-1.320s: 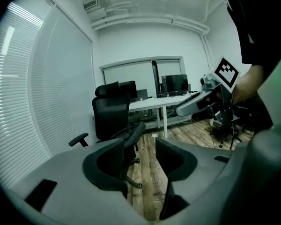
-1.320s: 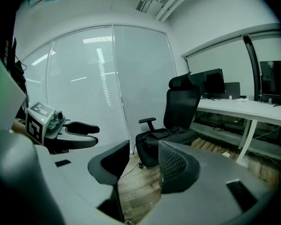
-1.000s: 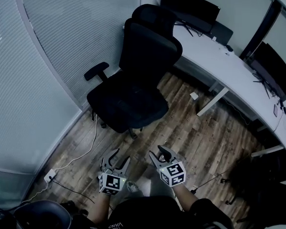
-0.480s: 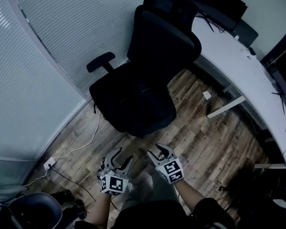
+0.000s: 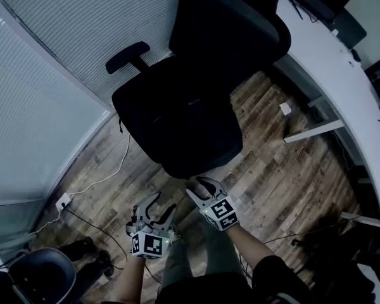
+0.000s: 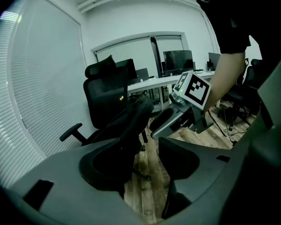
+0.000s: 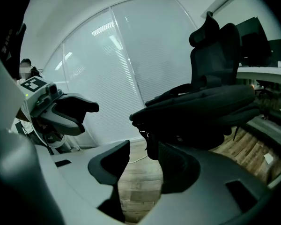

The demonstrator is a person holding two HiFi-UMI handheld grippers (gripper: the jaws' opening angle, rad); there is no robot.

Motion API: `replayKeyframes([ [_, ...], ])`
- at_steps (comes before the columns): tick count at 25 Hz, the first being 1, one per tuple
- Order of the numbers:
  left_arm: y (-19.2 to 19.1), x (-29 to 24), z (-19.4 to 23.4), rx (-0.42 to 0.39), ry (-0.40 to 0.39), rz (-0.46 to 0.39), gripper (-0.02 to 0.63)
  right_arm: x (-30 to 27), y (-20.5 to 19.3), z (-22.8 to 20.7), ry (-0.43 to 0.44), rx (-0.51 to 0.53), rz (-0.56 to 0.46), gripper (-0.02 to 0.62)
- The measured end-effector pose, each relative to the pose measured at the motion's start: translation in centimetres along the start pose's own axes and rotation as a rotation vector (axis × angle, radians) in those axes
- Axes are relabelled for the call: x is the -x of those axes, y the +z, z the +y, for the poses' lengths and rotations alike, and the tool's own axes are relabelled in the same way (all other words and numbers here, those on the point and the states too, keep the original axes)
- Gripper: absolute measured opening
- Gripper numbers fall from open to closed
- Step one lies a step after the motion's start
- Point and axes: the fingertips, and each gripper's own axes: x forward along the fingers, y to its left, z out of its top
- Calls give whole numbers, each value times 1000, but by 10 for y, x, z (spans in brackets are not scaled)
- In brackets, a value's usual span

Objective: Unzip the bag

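Head view, nearest first: shows the left gripper [image 5: 162, 204] low over the wooden floor [image 5: 285, 170], jaws spread wide and just now opening further, with nothing but floorboards between them. Shows the right gripper [image 5: 202, 187] just beside it and a little ahead, jaws likewise apart and empty (confirmed in the right gripper view: only floor in the gap). Reads as a readying of both tools: opened in the air so as to close on something at arrival, one probably to steady fabric, the other to take the zip pull. Aims both at the office chair [image 5: 234, 30] just ahead. Finds the bag [image 7: 201, 104] there, black, lying across the seat with one end toward its front edge, apart from either gripper. Cannot make out zip or pull in any view, black on black. Puts the task at its approach, no unzipping begun. Farther off, catches a white desk [image 5: 332, 68] at the right and slatted blinds [image 5: 63, 43] at the left.
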Motion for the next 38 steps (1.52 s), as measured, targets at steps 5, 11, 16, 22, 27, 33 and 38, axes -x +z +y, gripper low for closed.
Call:
replayKeyframes([
  [5, -22, -13, -6, 8, -14, 22, 249, -28, 0, -5, 34, 25, -52, 172],
  [11, -31, -22, -5, -16, -21, 31, 249, -37, -2, -6, 71, 36, -98, 166],
  [16, -31, -29, -4, -42, -23, 34, 249, -25, -6, 0, 120, 11, -113, 57],
  [22, -27, -42, -6, -155, -40, 52, 258, -6, -2, 12, 261, -180, -145, 49],
  [27, -19, -56, -6, -212, -37, 59, 267, 10, 10, 12, 372, -367, -203, 48],
  [33, -6, -83, 2, -294, -26, 67, 268, 15, 18, 5, 490, -501, -215, 48],
  [38, -2, -104, 3, -399, -18, 101, 268, 16, 23, 4, 557, -558, -205, 48],
])
